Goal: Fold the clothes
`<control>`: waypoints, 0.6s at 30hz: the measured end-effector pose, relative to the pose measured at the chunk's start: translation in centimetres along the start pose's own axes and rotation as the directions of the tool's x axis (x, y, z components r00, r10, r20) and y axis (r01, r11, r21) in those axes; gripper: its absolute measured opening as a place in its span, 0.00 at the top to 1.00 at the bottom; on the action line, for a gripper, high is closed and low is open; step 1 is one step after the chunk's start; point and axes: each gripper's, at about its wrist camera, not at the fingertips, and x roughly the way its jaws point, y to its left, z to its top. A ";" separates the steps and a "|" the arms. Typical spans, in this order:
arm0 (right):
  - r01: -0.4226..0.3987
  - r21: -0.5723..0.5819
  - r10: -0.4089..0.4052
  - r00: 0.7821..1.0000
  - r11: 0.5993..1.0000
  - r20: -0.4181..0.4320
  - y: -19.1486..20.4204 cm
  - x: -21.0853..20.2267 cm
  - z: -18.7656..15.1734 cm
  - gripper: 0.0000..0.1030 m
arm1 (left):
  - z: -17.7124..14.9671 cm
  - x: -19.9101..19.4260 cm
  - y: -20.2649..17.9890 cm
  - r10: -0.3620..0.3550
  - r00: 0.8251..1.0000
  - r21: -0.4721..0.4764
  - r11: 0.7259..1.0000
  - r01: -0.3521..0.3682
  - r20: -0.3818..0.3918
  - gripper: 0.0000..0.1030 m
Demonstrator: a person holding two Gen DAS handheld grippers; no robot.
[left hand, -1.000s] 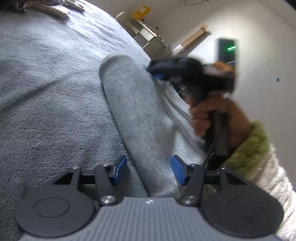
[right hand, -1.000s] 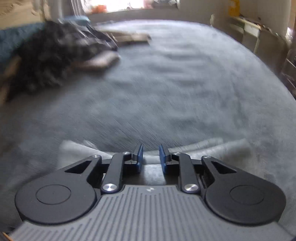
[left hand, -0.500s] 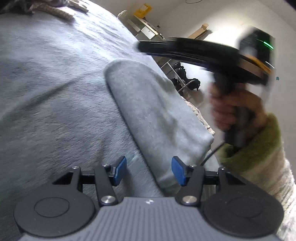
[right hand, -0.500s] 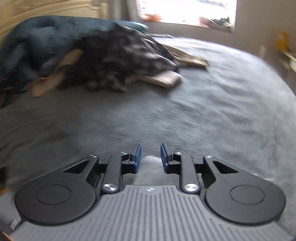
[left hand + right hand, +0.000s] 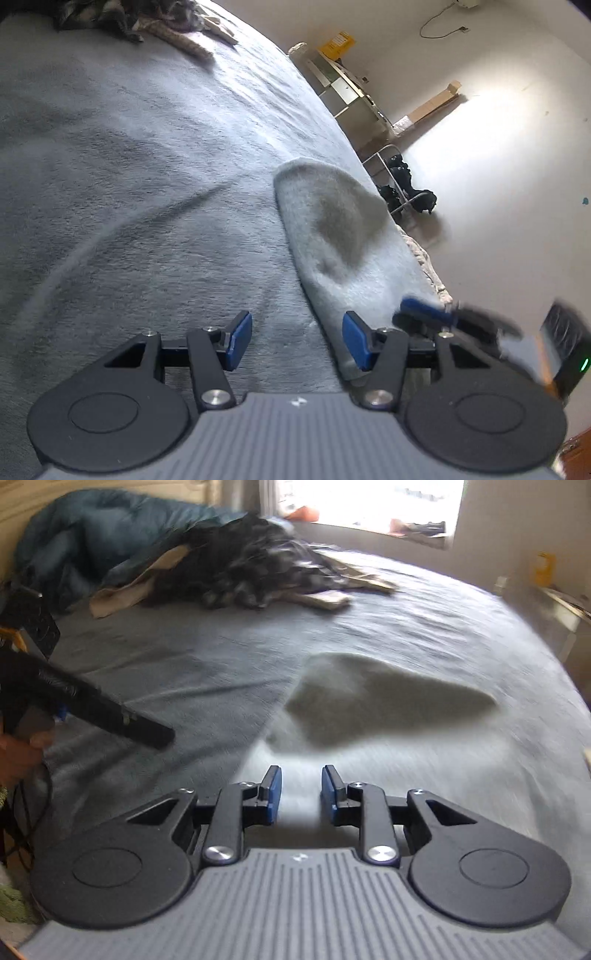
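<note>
A folded pale grey garment (image 5: 347,236) lies along the right edge of the bed, on the grey blanket (image 5: 147,166). My left gripper (image 5: 297,339) hovers at its near end, open and empty, with its right finger over the garment's edge. My right gripper (image 5: 439,314) shows as a blur just beyond that finger. In the right wrist view the garment (image 5: 388,701) spreads out ahead under a dark shadow. The right gripper (image 5: 301,794) hangs over its near part; its jaws are opening, with a narrow gap and nothing pinched. The left gripper (image 5: 110,716) reaches in from the left.
A heap of dark plaid clothes (image 5: 258,565) and a blue duvet (image 5: 92,535) lie at the head of the bed. Past the bed's right edge stand a shelf (image 5: 343,85), a cardboard box (image 5: 432,107) and a rack of black shoes (image 5: 402,192).
The right gripper swung from above the garment's far part down to its near end beside my left gripper, and its jaws widened a little. My left gripper shifted left, away from the garment.
</note>
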 end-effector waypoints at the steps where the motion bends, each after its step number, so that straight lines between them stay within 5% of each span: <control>1: 0.011 0.023 -0.012 1.000 1.000 0.002 -0.4 -0.1 -1.3 0.77 | -0.1 0.6 -0.6 0.000 1.000 0.007 1.000 0.000 -0.002 0.47; 8: 0.066 0.213 -0.102 0.981 0.975 0.164 -2.6 -4.2 -4.5 0.75 | -0.5 1.5 -3.1 0.034 0.999 0.066 0.997 -0.032 -0.022 0.45; 13: 0.148 0.419 -0.167 0.986 0.896 0.009 -7.3 -1.7 -8.1 0.70 | -0.1 2.9 -4.6 0.049 0.998 0.077 0.996 -0.047 -0.028 0.44; 17: -0.050 0.620 -0.096 0.975 0.783 0.201 -11.9 -4.7 -9.2 0.68 | 0.4 3.4 -4.8 0.044 0.999 0.093 0.995 -0.041 -0.023 0.41; 18: -0.094 0.650 -0.094 0.964 0.754 0.248 -13.3 -5.3 -9.1 0.61 | 0.6 3.6 -4.7 0.035 0.999 0.083 0.996 -0.033 -0.025 0.41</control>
